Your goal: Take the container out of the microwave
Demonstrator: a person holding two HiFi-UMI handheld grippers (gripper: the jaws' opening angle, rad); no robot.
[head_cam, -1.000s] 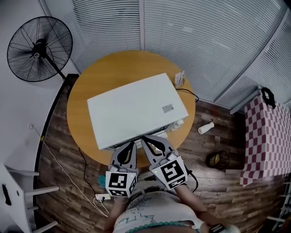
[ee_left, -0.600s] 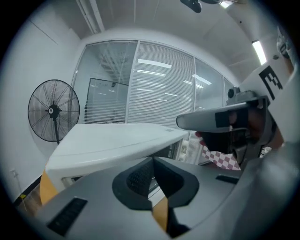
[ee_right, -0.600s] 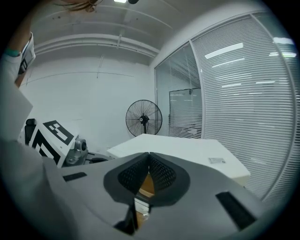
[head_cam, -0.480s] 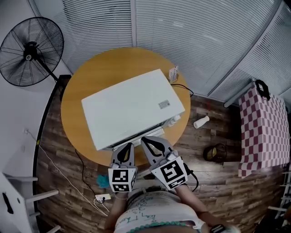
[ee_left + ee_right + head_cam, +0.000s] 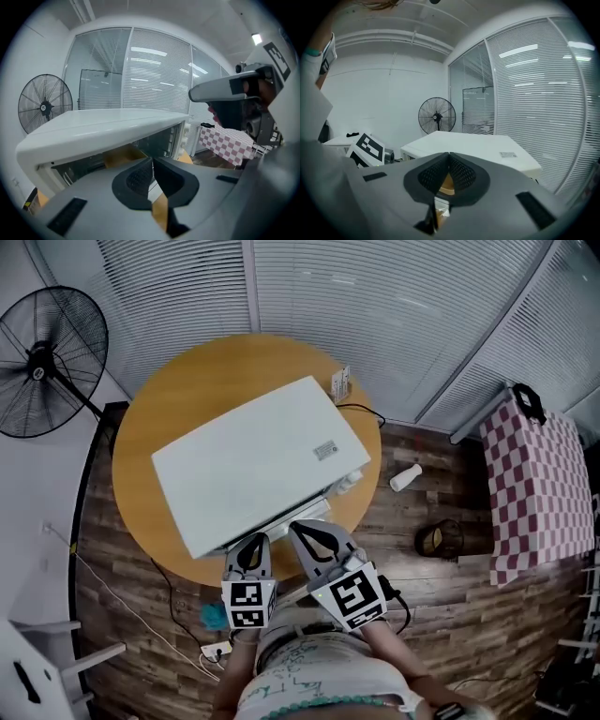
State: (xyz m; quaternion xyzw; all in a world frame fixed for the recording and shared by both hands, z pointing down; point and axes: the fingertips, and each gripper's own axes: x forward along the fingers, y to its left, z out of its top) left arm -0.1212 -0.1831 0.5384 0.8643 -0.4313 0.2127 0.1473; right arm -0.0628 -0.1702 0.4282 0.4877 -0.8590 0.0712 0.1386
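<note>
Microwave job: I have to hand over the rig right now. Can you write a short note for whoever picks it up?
Left gripper: shut and empty, low in front of the microwave, facing its door.
Right gripper: shut and empty, beside the left one, looking over the microwave's top.
Things: the microwave sits on the round wooden table. Its door looks closed, and the container is not in view.
Done: both grippers are at the microwave's front; nothing is gripped.
Left: open the door, grip the container, bring it out.
</note>
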